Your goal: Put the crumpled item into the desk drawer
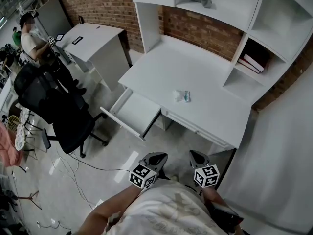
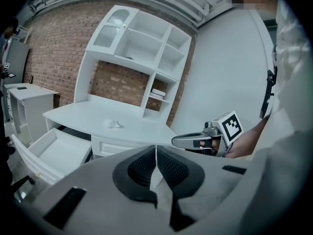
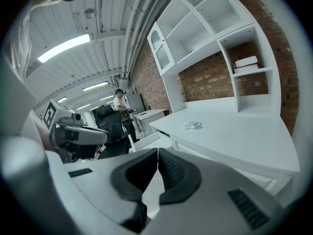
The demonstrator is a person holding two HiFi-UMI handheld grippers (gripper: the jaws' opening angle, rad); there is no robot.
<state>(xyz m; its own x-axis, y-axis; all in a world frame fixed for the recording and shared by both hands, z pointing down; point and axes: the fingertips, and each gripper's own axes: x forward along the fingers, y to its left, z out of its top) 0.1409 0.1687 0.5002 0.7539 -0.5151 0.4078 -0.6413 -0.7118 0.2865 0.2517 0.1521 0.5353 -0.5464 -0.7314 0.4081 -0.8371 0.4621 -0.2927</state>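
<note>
A small crumpled white item (image 1: 182, 96) lies on the white desk (image 1: 166, 67), near its front edge; it also shows as a pale lump (image 2: 115, 125) in the left gripper view and as a lump (image 3: 192, 125) in the right gripper view. The desk drawer (image 1: 134, 112) stands pulled out at the desk's left front, and looks empty. My left gripper (image 1: 155, 157) and right gripper (image 1: 197, 156) hang side by side over the floor, well short of the desk. Both are shut with nothing between the jaws (image 2: 156, 153) (image 3: 157, 155).
Books (image 1: 253, 62) lie in a cubby of the white hutch above the desk. A black office chair (image 1: 54, 106) stands left of the drawer. A second white desk (image 1: 93, 38) and a person (image 1: 32, 40) are at the far left. Cables trail on the floor (image 1: 73, 170).
</note>
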